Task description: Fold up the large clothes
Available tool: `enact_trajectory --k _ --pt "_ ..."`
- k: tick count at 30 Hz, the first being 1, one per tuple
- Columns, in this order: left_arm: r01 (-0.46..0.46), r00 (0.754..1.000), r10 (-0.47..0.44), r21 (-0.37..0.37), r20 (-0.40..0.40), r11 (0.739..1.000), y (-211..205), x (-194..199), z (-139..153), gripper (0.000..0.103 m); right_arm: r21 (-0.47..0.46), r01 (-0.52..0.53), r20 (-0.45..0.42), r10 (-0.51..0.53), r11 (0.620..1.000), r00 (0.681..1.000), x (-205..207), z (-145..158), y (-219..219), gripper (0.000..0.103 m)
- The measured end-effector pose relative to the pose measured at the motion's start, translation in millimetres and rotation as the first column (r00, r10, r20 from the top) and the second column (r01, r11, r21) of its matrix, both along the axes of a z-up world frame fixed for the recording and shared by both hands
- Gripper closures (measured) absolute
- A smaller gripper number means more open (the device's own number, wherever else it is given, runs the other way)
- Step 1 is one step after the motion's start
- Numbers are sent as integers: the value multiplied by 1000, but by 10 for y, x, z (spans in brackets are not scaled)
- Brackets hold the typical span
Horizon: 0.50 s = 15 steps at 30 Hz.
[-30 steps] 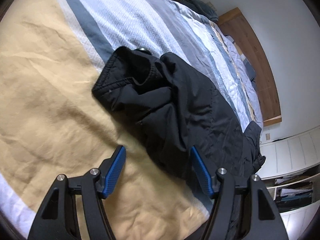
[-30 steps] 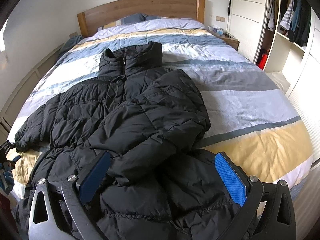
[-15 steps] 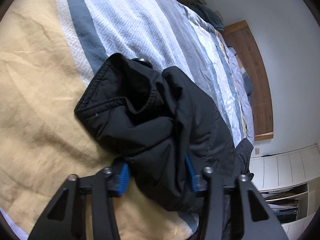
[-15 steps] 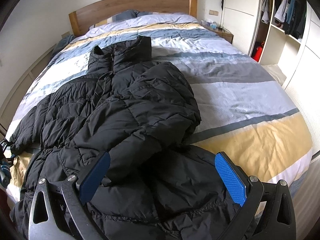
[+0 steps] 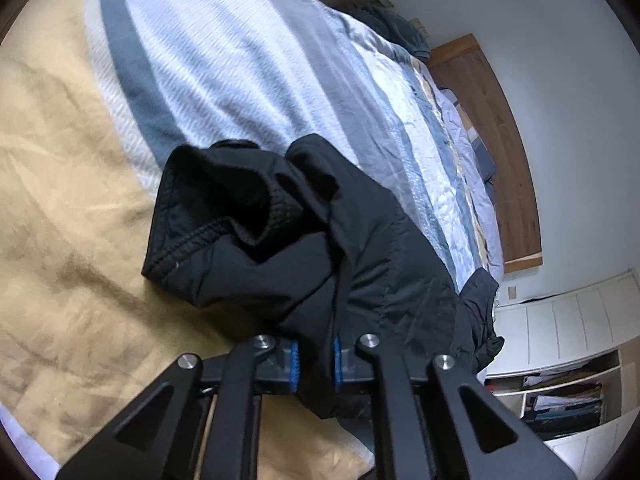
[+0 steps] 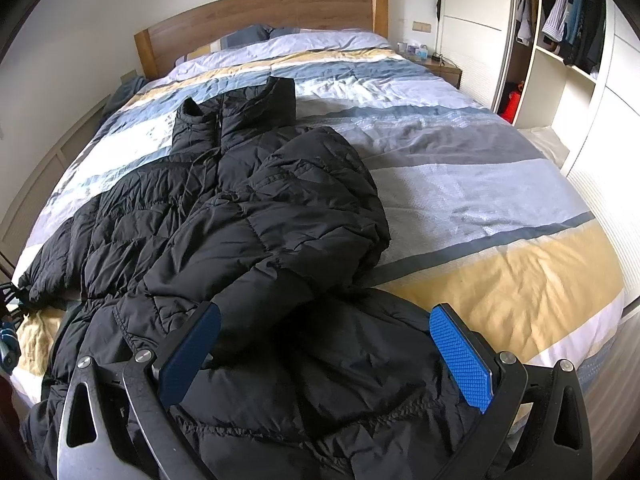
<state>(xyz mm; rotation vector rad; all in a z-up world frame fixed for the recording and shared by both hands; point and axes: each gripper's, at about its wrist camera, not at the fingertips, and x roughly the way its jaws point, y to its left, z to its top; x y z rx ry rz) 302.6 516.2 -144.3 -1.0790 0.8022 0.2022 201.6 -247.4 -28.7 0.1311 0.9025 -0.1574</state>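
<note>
A large black puffer jacket [image 6: 248, 240] lies on the striped bed, collar toward the headboard, one sleeve folded across its body. My left gripper [image 5: 314, 364] is shut on the jacket's other sleeve [image 5: 288, 248] just behind its open cuff [image 5: 192, 216], over the yellow stripe. My right gripper [image 6: 324, 352] is open and empty, its blue pads [image 6: 460, 360] spread just above the jacket's lower hem near the foot of the bed.
The bed [image 6: 460, 184] has a striped duvet and a wooden headboard [image 6: 260, 20]. An open wardrobe [image 6: 560, 40] with hanging clothes stands at the right. A nightstand [image 6: 436, 64] sits beside the headboard. Shelves [image 5: 560, 400] show at the left wrist view's lower right.
My left gripper moved forward onto the sleeve and closed on it behind the cuff. My right gripper stayed open and moved slightly closer over the jacket's hem.
</note>
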Motion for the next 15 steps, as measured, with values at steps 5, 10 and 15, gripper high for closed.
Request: enact_trajectory --k 5,10,15 --pt "19 1000 -20 42 21 999 -69 17 225 93 13 2 14 -2 1000 1000 -52 37 -41 0" --pt "40 998 -43 81 43 996 -173 1 463 93 24 -1 32 0 1000 1000 -113 86 -77 0" --pt "65 995 -74 127 65 990 -323 -17 733 93 37 -2 46 1 999 999 -169 116 -110 0"
